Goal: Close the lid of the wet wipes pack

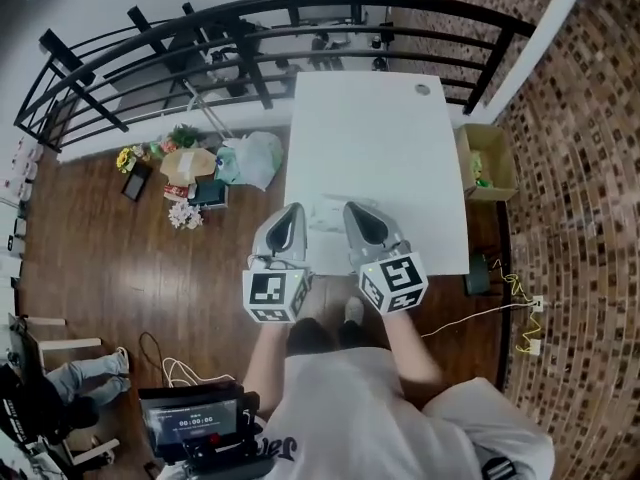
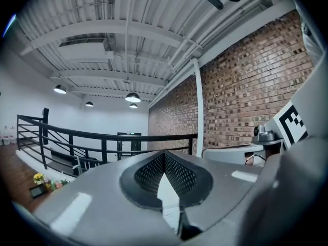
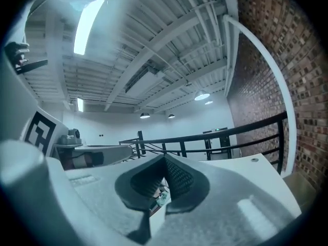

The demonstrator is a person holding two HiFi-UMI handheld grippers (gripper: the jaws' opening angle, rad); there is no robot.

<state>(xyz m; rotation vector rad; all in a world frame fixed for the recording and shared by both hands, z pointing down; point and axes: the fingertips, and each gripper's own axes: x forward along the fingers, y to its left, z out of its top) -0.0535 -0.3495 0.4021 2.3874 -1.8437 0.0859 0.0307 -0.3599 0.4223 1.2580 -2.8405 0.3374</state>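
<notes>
The lid calls for a flat press from one gripper while the other steadies the pack. The left gripper [image 1: 292, 210] and right gripper [image 1: 352, 209] both have their jaws pressed together on nothing. The wet wipes pack [image 1: 325, 214] lies on the white surface [image 1: 400, 138] between the jaws, just beside each. Its lid is too small to make out.

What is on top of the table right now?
A pale wipes pack lies near the front edge of the table, between the left gripper and right gripper, which cover its sides. Its lid can't be made out.
</notes>
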